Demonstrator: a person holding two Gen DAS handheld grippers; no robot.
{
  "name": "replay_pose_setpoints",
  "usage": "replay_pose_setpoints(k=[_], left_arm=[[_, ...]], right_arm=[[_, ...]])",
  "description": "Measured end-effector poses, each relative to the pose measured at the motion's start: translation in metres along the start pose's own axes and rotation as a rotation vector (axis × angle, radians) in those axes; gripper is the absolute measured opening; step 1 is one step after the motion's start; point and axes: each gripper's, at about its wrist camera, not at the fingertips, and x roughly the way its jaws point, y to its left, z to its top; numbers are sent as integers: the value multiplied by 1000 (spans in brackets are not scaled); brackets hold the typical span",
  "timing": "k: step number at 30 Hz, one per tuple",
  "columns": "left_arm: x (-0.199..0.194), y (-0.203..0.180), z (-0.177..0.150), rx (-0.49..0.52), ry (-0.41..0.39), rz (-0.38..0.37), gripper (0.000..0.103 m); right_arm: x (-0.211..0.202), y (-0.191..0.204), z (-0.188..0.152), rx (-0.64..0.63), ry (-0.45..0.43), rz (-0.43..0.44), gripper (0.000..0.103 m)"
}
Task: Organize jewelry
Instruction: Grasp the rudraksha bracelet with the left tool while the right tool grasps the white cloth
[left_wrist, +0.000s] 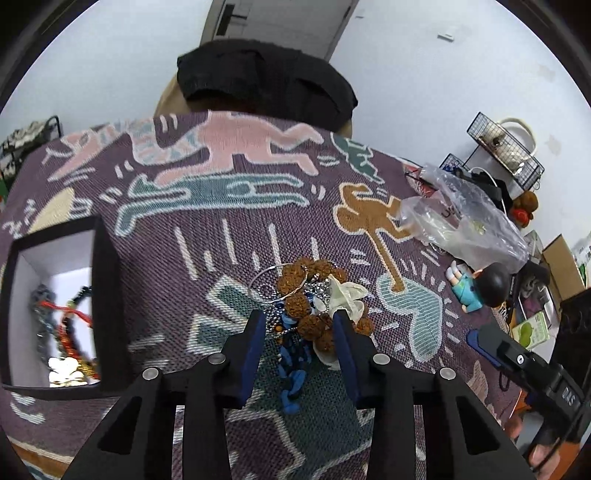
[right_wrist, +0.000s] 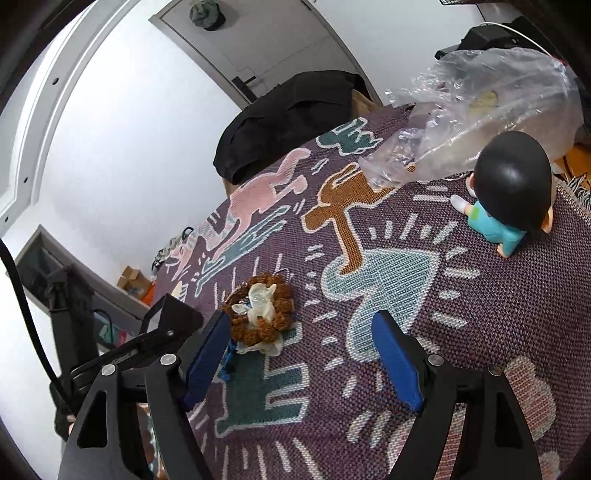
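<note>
A pile of jewelry lies on the patterned cloth: a brown seed-bead bracelet (left_wrist: 314, 291), a blue bead strand (left_wrist: 291, 358), a silver chain and hoop (left_wrist: 266, 291) and a white piece (left_wrist: 347, 295). My left gripper (left_wrist: 298, 315) points down over it, its blue pads straddling the pile. The right pad touches the brown beads and the left pad stands clear. In the right wrist view the brown bracelet (right_wrist: 262, 310) lies just beyond the left finger of my right gripper (right_wrist: 301, 317), which is open over bare cloth. A black box (left_wrist: 101, 266) with a white lining, at the left, holds several pieces.
A crumpled clear plastic bag (left_wrist: 461, 225) (right_wrist: 480, 110) and a toy figure (left_wrist: 476, 288) (right_wrist: 509, 199) with a black head sit to the right. A black garment (left_wrist: 266, 85) lies beyond the far table edge. Boxes and wire racks (left_wrist: 506, 147) crowd the far right.
</note>
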Motion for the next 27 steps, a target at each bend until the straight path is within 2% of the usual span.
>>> replay_pose_setpoints(k=[7, 14, 16, 27], left_arm=[[24, -1, 3, -31, 43, -9, 35], [35, 4, 3, -90, 38, -30, 29], [33, 6, 5, -96, 33, -28, 21], [-5, -11, 9, -16, -45, -53, 20]], right_arm=[[4, -8, -2, 18, 8, 0, 80], [6, -11, -2, 24, 11, 4, 80], [7, -11, -3, 25, 13, 4, 80], [10, -4, -3, 12, 17, 10, 80]])
